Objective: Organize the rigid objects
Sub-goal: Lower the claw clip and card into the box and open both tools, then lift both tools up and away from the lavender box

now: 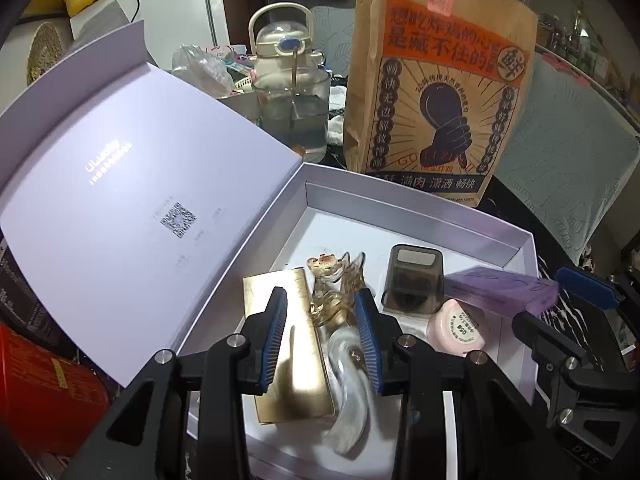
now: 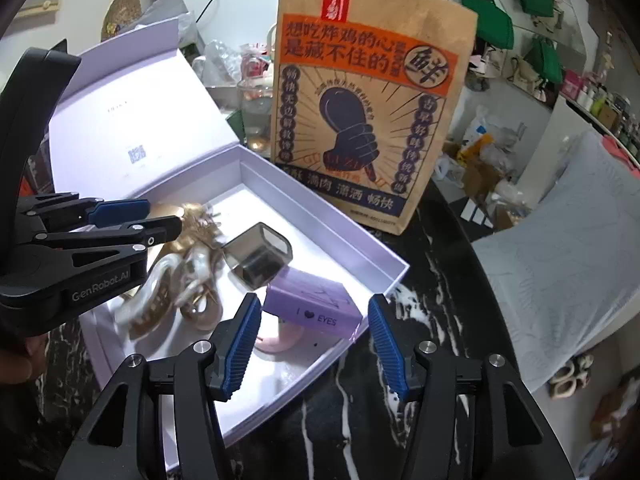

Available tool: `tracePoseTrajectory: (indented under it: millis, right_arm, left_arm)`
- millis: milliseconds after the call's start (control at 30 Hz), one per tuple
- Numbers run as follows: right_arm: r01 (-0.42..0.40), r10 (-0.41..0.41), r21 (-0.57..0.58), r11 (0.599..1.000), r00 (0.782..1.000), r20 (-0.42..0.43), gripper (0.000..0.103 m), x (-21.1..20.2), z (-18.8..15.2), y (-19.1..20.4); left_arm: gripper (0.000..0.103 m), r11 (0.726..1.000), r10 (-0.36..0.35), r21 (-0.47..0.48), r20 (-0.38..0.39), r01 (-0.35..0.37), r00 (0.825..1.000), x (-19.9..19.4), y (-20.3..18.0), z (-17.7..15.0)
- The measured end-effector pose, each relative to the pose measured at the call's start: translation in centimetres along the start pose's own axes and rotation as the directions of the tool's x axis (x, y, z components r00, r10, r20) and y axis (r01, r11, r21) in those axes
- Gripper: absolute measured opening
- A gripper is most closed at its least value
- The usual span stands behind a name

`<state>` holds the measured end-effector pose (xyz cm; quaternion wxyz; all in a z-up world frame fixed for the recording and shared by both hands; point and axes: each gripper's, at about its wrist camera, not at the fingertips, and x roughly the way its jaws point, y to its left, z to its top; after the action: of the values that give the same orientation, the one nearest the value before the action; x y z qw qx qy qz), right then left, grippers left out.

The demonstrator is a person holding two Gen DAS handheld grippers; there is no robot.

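A: Two claws over one lavender box [image 1: 420,204]. Left claw [image 1: 326,312]?
B: Parted, straddling hair clips [image 1: 340,300], pads clear.
A: Right claw [image 2: 314,320]?
B: Open around purple case [image 2: 312,306], untouched, inside box.

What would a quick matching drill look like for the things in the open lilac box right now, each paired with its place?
Things:
1. flat gold rectangular case
2. smoky grey translucent plastic cup
3. purple rectangular box marked "I love EYES"
4. round pink plastic compact

Places:
A. partly under the purple box
B. toward the far wall, lying on its side
C. between the right gripper's open jaws
D. nearest the raised lid, left of the hair claws

Pairs: 1-D, 2-B, 3-C, 4-A
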<state>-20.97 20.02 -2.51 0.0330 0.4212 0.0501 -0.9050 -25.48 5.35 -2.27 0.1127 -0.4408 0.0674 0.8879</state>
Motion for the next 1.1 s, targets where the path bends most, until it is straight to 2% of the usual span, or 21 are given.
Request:
tracePoseTrajectory:
  millis: [33, 67, 100, 167, 233, 467, 700, 767, 800, 833, 1100]
  right_arm:
    - [0.001, -0.001, 0.006, 1.0, 1.0, 0.004, 0.055, -0.3, 0.0, -0.1]
    - [0.001, -0.001, 0.009, 1.0, 1.0, 0.007, 0.055, -0.4, 0.0, -0.2]
    - [0.001, -0.001, 0.01, 1.0, 1.0, 0.011, 0.056, -0.7, 0.0, -0.3]
    - [-0.001, 0.0, 0.008, 1.0, 1.0, 0.016, 0.058, -1.1, -0.1, -0.4]
    - [-0.003, 0.003, 0.006, 1.0, 1.0, 0.02, 0.061, -1.4, -0.2, -0.4]
    - [-0.005, 0.004, 0.013, 1.0, 0.999, 0.047, 0.063, -2.6, -0.3, -1.0]
    - [-0.013, 0.014, -0.009, 1.0, 0.995, 0.096, 0.083, -4.5, -0.7, -1.1]
    - [-0.019, 0.021, -0.012, 1.0, 0.994, 0.106, 0.085, -5.0, -0.8, -1.1]
    - [-0.024, 0.025, -0.015, 1.0, 0.994, 0.11, 0.085, -5.3, -1.0, -1.1]
    - [-0.032, 0.034, -0.016, 0.999, 0.993, 0.116, 0.085, -5.6, -1.1, -1.1]
    - [-0.078, 0.083, -0.038, 0.996, 0.987, 0.137, 0.085, -7.9, -2.5, -0.9]
  left_arm:
    - [0.041, 1.0, 0.0, -0.004, 0.0, 0.0, 1.0, -0.2, 0.0, 0.0]
    - [0.053, 1.0, -0.001, -0.007, 0.003, 0.001, 1.0, -0.4, 0.0, -0.1]
    - [0.07, 1.0, -0.001, -0.011, 0.007, 0.001, 1.0, -0.5, 0.0, -0.1]
    - [0.087, 1.0, -0.003, -0.018, 0.021, 0.004, 1.0, -0.8, 0.1, -0.2]
    - [0.087, 1.0, -0.006, -0.02, 0.03, 0.006, 1.0, -1.1, -0.1, -0.4]
    - [0.087, 1.0, -0.008, -0.024, 0.046, 0.009, 0.999, -2.6, -0.4, -1.1]
    - [0.087, 0.998, 0.003, -0.064, 0.088, 0.003, 0.996, -5.1, 0.3, -2.0]
    - [0.093, 0.998, 0.007, -0.069, 0.101, 0.0, 0.995, -5.7, 0.5, -2.1]
    - [0.099, 0.997, 0.016, -0.073, 0.108, -0.008, 0.994, -6.2, 0.5, -2.3]
    - [0.1, 0.997, 0.023, -0.074, 0.111, -0.015, 0.994, -6.4, 0.6, -2.4]
    - [0.1, 0.995, 0.044, -0.098, 0.126, -0.032, 0.991, -9.0, 0.6, -4.1]
